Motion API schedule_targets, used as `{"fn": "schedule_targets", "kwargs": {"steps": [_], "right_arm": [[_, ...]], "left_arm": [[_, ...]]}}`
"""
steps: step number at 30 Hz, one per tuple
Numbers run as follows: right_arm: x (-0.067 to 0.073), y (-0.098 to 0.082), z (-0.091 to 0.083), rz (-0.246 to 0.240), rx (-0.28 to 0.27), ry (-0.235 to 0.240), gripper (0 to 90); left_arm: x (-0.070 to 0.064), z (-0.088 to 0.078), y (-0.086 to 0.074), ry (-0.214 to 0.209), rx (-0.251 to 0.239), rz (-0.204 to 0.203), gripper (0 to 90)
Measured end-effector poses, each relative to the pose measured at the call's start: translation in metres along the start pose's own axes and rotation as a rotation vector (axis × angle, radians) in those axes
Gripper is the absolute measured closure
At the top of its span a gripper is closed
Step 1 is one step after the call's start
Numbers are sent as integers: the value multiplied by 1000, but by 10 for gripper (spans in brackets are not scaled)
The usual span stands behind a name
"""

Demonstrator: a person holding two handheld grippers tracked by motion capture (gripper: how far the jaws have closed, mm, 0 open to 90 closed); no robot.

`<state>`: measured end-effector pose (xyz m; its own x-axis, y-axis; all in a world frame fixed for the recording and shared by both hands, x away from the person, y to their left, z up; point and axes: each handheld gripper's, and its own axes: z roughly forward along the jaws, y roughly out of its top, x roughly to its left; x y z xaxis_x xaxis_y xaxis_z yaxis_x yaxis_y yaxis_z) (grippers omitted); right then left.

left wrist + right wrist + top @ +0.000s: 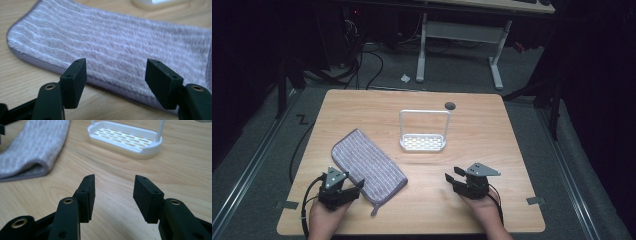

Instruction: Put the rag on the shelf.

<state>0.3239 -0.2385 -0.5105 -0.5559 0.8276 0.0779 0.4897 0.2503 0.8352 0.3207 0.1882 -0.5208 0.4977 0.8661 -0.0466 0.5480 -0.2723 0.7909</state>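
On the table lies a striped lilac-grey cloth; both tongs gape wide, empty.

- My left gripper: black body, grey three-cornered plate, black cable.
- My right gripper: black too, brass-ringed holes, small screw holes in its pads.

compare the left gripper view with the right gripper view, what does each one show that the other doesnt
Left gripper view alone: the left gripper, jaws open just short of the towel's stitched long edge, and the towel's stripes up close.

Right gripper view alone: the right gripper, jaws open over bare table, and the rack's slotted tray with one white post.

Both: the grey towel, the wooden tabletop, and some part of the white rack, which in the left gripper view is just a base corner at the top edge.
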Motion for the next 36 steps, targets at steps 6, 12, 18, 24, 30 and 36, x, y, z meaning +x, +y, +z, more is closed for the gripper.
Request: {"fn": "schedule_targets", "kwargs": {"steps": [6,12,18,24,30,36], "right_arm": [[-2,-9,-6,32,5,19,554],[7,-10,-3,-7,19,10,600],[12,-9,2,-19,16,34,748],[24,-4,5,-58,30,80,807],[32,5,9,-57,8,111,837],[53,23,29,-104,23,162,861]], "left_arm": [[-10,7,12,-136,41,-19,760],[-27,33,14,-142,104,11,900],[-45,32,11,-201,102,55,899],[-81,27,4,-273,104,151,899],[-107,23,0,-326,109,199,899],[-131,19,-5,-423,119,215,898]]}}
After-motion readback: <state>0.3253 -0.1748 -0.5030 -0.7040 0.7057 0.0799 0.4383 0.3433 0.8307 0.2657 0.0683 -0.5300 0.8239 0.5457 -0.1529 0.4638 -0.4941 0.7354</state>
